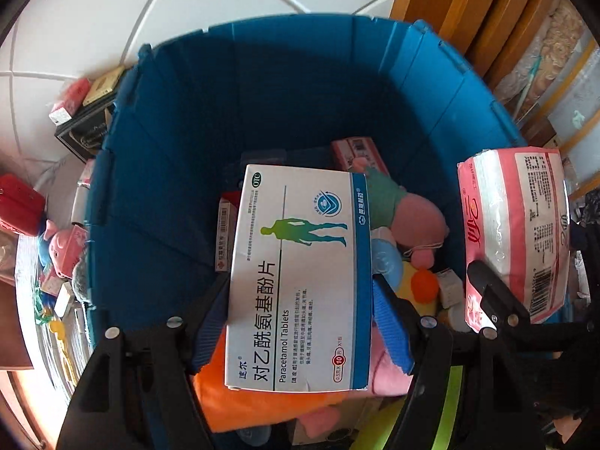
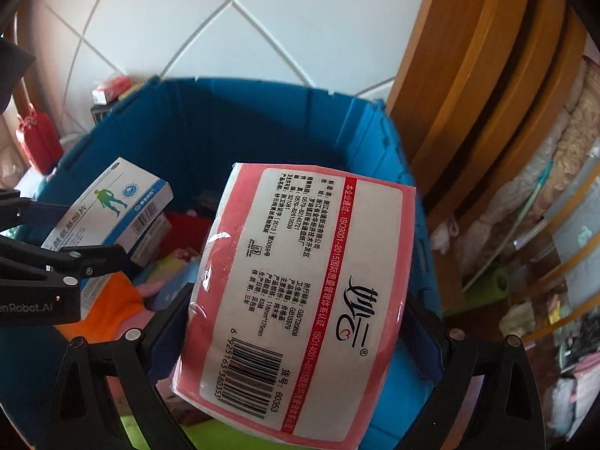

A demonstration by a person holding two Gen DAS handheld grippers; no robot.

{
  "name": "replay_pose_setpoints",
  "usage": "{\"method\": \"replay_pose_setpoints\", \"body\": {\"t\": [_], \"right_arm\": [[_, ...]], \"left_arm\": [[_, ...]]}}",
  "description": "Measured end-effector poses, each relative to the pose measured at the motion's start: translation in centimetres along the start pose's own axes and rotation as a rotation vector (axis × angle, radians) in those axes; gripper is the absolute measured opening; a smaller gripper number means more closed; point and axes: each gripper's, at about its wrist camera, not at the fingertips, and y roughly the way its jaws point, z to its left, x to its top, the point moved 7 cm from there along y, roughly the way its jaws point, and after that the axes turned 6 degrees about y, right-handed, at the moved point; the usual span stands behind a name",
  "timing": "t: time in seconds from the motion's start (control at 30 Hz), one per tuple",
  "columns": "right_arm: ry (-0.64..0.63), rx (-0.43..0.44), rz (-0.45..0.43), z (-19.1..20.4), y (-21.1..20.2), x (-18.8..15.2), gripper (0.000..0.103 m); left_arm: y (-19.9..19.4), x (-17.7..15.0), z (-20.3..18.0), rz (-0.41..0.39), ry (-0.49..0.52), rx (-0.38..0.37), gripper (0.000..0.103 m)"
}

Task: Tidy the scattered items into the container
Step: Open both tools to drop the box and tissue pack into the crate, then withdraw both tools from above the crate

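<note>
A: Where are the two loads relative to the deep blue plastic storage bin (image 1: 180, 195)?

B: Both hang over its open mouth. The left gripper (image 1: 300, 292) clamps the flat white-and-blue cardboard medicine box (image 1: 300, 277) by its long edges, so the box's long axis runs straight out along the fingers, down into the bin. Directly beneath lie soft toys, an orange cloth (image 1: 240, 397) and smaller cartons.

A: And the other hand?

B: The right gripper (image 2: 300, 330) is closed across the pink-and-white plastic-wrapped tissue pack (image 2: 300, 281), jaws spread wide because the pack is broad. Its long axis also points ahead and downward. It sits nearer the bin's right-hand wall (image 2: 393, 172), with the near rim just under it.

A: So which goes first?

B: I'd judge either could; the medicine box is more squarely over the middle, while the tissue pack looks closer to the rim and may want a nudge inward before release.

A: Anything left outside?

B: Yes, small boxes and pink toys (image 1: 67, 247) lie on the surface left of the bin.
</note>
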Motion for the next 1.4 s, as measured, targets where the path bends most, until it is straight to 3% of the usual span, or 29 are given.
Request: {"method": "replay_pose_setpoints", "body": {"t": [0.13, 0.3, 0.4, 0.53, 0.7, 0.9, 1.13, 1.2, 1.33, 1.4], "right_arm": [[-0.036, -0.018, 0.097, 0.6, 4.7, -0.7, 0.099], [-0.037, -0.005, 0.154, 0.8, 8.7, -1.6, 0.098], [-0.03, 0.013, 0.185, 1.0, 10.5, -2.4, 0.098], [-0.037, 0.027, 0.191, 1.0, 11.1, -3.0, 0.098], [-0.033, 0.042, 0.191, 0.8, 11.0, -3.5, 0.098], [-0.028, 0.053, 0.201, -0.1, 10.7, -4.1, 0.099], [-0.055, 0.048, 0.135, 0.9, 7.5, -1.9, 0.102], [-0.053, 0.054, 0.125, 0.7, 6.1, -1.8, 0.102], [-0.052, 0.066, 0.085, 0.7, 2.5, -1.8, 0.102], [-0.056, 0.071, 0.062, 0.9, 0.9, -1.8, 0.102]], "left_arm": [[3.8, 1.2, 0.2, 0.04, 0.009, 0.031, 0.071], [7.6, 2.1, 0.4, 0.066, 0.007, 0.064, 0.071], [9.9, 1.2, 0.4, 0.134, 0.002, 0.034, 0.071], [10.5, 0.4, 0.6, 0.164, -0.021, 0.004, 0.072], [10.3, 0.2, 0.3, 0.164, -0.02, 0.019, 0.072], [8.2, 1.1, 0.6, 0.11, -0.011, 0.035, 0.072], [4.5, 0.1, 1.3, 0.067, -0.015, 0.031, 0.072], [2.9, -0.2, 1.7, 0.022, -0.02, 0.05, 0.072], [-2.8, -1.0, 1.8, -0.156, -0.014, 0.05, 0.073], [-4.3, -1.5, 1.6, -0.182, -0.022, 0.032, 0.081]]}}
